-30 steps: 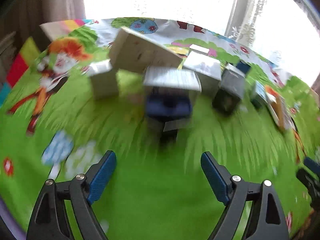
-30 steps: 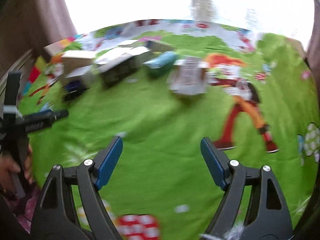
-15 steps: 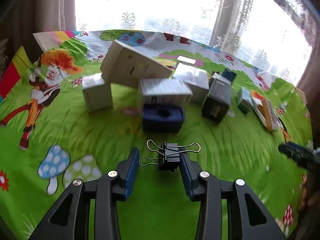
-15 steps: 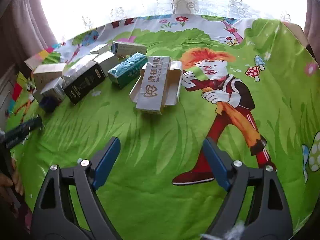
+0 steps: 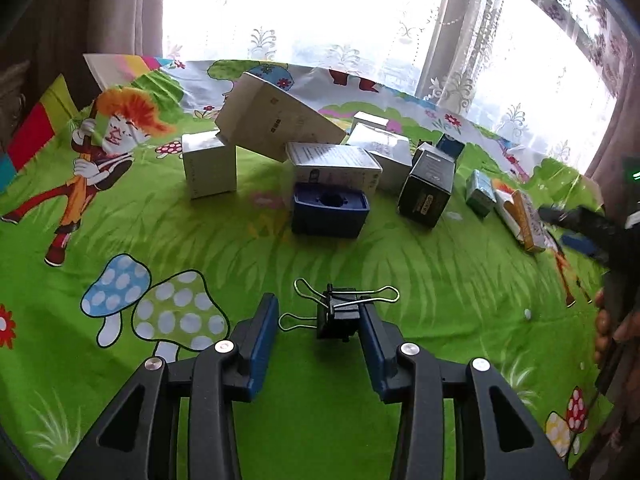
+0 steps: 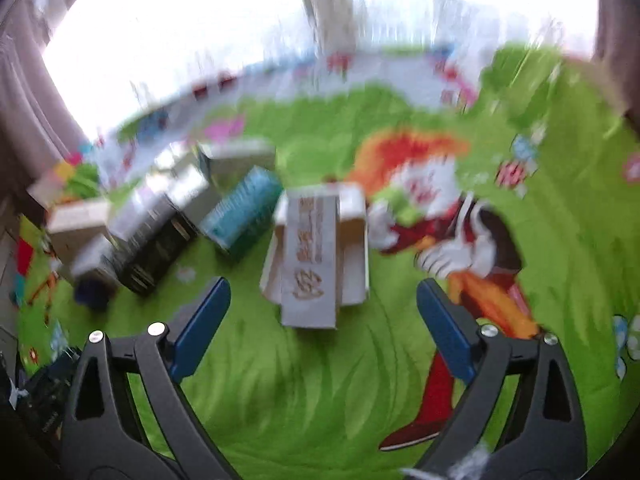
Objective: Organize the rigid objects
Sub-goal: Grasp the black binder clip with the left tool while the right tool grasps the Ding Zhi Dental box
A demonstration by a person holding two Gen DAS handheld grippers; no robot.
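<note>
A black binder clip with wire handles lies on the green cartoon cloth between the fingers of my left gripper. The jaws are half closed; the right finger touches the clip and a gap shows on the left. Behind it stand a dark blue tray and several boxes, among them a white box and a black box. My right gripper is open and empty, just in front of a long white and gold box. The right wrist view is blurred.
A large white box leans on the others at the back. A teal box and a black box lie left of the gold box. The right gripper and hand show in the left wrist view. A window is behind.
My left gripper has closed from wide open around the binder clip. My right gripper has moved forward toward the white and gold box, still open.
</note>
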